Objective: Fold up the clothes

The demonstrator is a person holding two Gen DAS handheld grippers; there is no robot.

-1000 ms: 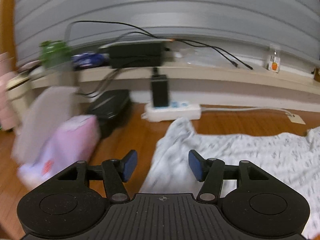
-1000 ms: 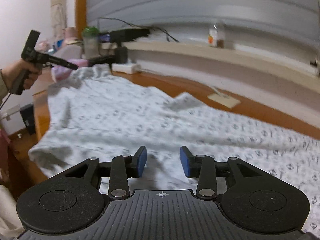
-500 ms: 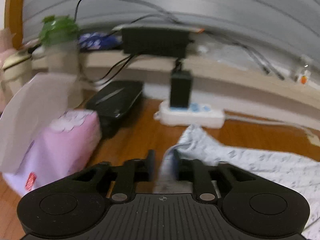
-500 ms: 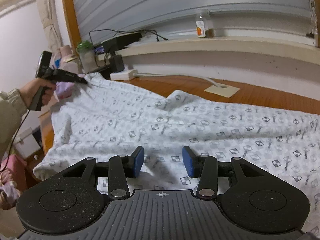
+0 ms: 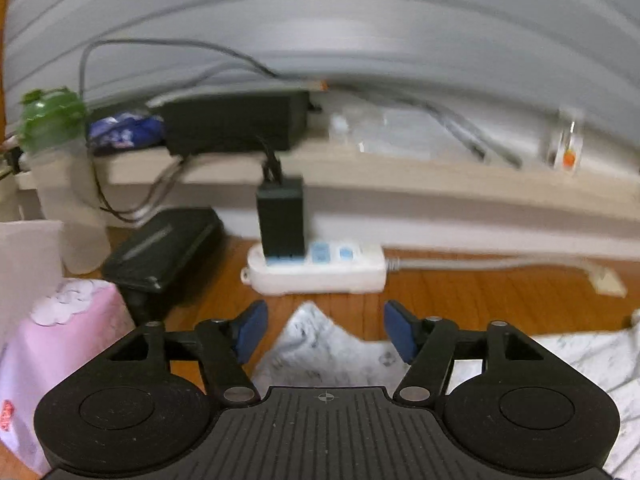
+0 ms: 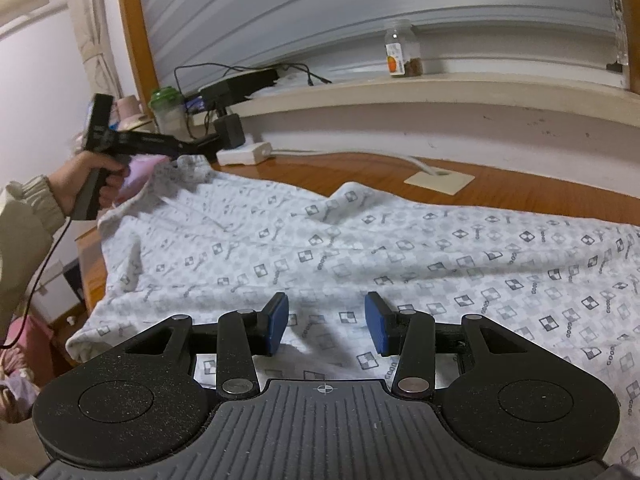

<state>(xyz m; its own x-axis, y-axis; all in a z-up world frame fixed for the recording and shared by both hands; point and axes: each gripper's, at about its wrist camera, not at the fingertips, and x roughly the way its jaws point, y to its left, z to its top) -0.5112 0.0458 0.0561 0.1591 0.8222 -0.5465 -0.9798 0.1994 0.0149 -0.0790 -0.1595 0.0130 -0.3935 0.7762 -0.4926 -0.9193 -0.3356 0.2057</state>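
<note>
I have the garment [image 6: 360, 240] spread flat across the wooden tabletop [image 6: 360, 168], patterned side up, which is how I want it before any fold goes in; it lies mostly smooth, with one small ridge near its far edge. My left tongs [image 5: 326, 330] sit over the far corner of the cloth, and their jaws are opening: the corner lies between the blue pads [image 5: 250, 330] but neither pad presses on it, so I read that corner as let go, laid out toward the power strip [image 5: 316, 270]. My right tongs [image 6: 326, 322] hover above the near middle of the fabric, parted and gripping nothing, probably waiting to pick an edge. As for containers, a green-lidded jar [image 6: 166, 110] stands by the ledge [image 6: 400, 92]; its contents I cannot make out. A small glass jar [image 6: 402, 50] on the ledge holds a low layer of something brown. A pink tissue pack [image 5: 60, 344] with a sheet sticking up sits left of the cloth.
</note>
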